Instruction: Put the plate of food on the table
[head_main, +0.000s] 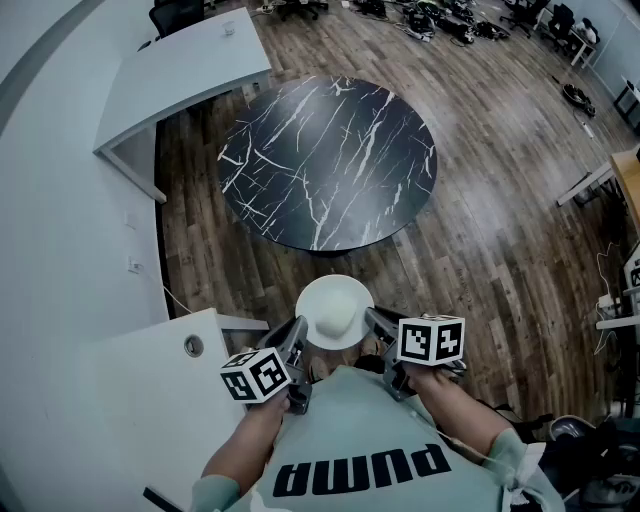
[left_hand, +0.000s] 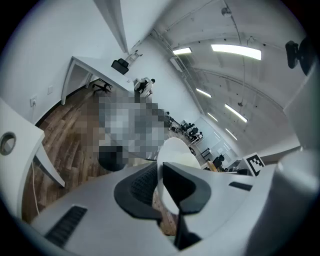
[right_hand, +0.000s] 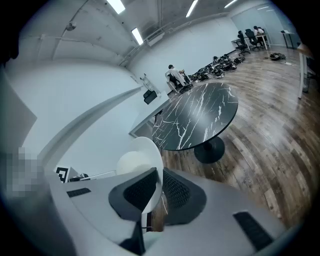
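**Colleague:** So, what fills your head view?

**Me:** Mostly the wooden floor (head_main: 500, 230), across the right side and middle of the frame. On it, in the upper middle, I see the round black table (head_main: 330, 160) with white veins. In my right gripper view the same table sits upper right of centre, on a single dark foot.

**Colleague:** Anything beside it?

**Me:** A white desk (head_main: 185, 65) in the upper left corner and a second white desk (head_main: 130, 400) with a round hole in its top at lower left. At the bottom edge there is the person's pale green shirt (head_main: 370, 440).

**Colleague:** And the plate?

**Me:** The white plate (head_main: 335, 312) is held in the air at lower centre. It is just below the table's near edge in the frame, apart from it, with floor under it.

**Colleague:** What are the grippers doing?

**Me:** Both are gripping it. My left gripper (head_main: 297, 338) has its jaws clamped on the plate's left rim. In its own view the thin white rim runs edge-on between the two dark pads. My right gripper (head_main: 378, 322) is clamped the same way on the right rim, pads pressed on either face.

**Colleague:** The food?

**Me:** A pale rounded mound (head_main: 338, 318) in the plate's middle. I can't tell what it is.
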